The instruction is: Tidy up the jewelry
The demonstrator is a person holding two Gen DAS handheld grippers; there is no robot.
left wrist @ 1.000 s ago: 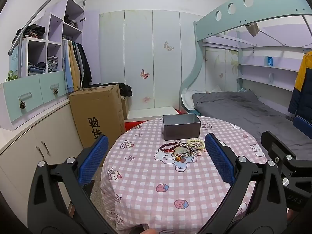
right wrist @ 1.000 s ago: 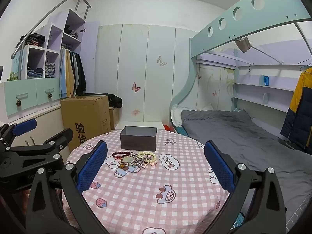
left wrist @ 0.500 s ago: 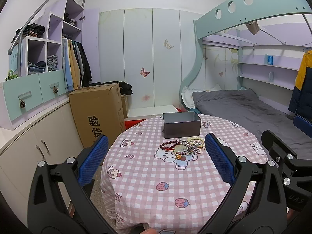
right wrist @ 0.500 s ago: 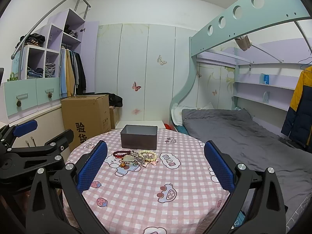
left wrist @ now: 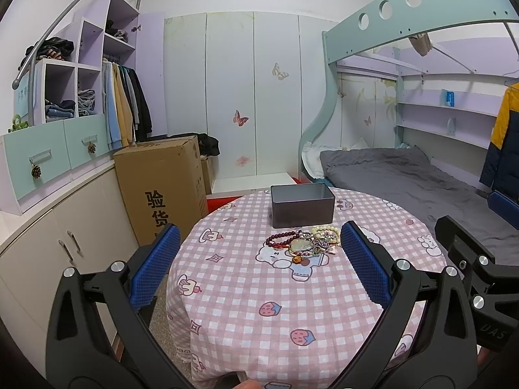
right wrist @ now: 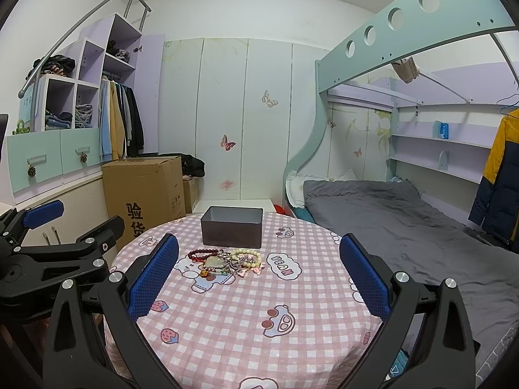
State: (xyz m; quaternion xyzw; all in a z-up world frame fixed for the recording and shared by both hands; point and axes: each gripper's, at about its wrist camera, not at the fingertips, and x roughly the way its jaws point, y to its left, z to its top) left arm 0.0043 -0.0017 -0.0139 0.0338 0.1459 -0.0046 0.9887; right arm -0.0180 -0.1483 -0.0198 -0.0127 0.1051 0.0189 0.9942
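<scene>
Nearest the cameras, both tools hang above the near edge of the table with nothing between their fingers. The left gripper (left wrist: 258, 261) has its blue-padded jaws spread wide apart, and the right gripper (right wrist: 259, 264) is spread just as wide. That reads as a ready stance: each one frames the work ahead before either commits to a piece. In the right wrist view the left tool shows at about 9 o'clock, level with its partner, so the two are side by side and not reaching.

Beneath them lies the round table under a pink-and-white checked cartoon cloth (left wrist: 259, 295), which drapes over the rim.

Further out, at roughly 12 o'clock from the left tool, sits the tangled heap of bracelets and chains (left wrist: 303, 244). It holds a dark red bead strand, a cream bead strand, a pale green flat pendant, silvery chain and a small orange bead. The pieces overlap, so lifting one may well drag its neighbours.

Just behind the heap stands the open grey rectangular metal box (left wrist: 302, 206), no lid in sight, probably the place meant for the sorted pieces. What is inside it cannot be made out.

Beyond the table stands a brown cardboard carton (left wrist: 162, 191) at 10 o'clock.
</scene>
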